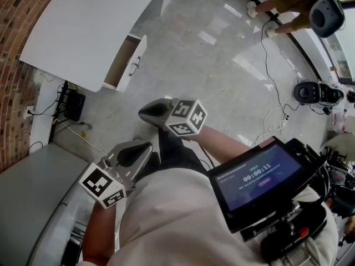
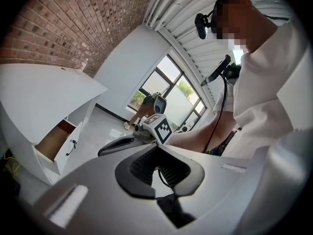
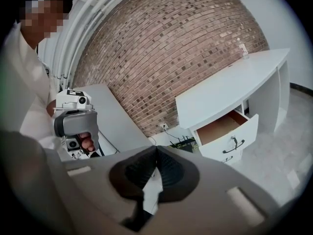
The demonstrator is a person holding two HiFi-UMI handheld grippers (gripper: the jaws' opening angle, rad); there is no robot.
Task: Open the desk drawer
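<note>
The white desk [image 1: 83,26] stands at the upper left against a brick wall. Its top drawer [image 1: 126,62] is pulled out, the brown inside showing, with a dark handle [image 1: 135,65] on the white front. Both grippers hang close to my body, well short of the desk. My left gripper [image 1: 137,152] is shut and holds nothing. Beside it my right gripper [image 1: 151,111] is shut and holds nothing too. The open drawer [image 2: 58,143] lies far off at the left in the left gripper view. It sits at the right as drawer [image 3: 227,131] in the right gripper view.
A grey table [image 1: 28,193] is at my lower left. A black box [image 1: 74,104] with cables sits on the floor under the desk. Another person's legs [image 1: 277,4] and cables [image 1: 272,93] are at the far right. A screen [image 1: 258,176] hangs at my chest.
</note>
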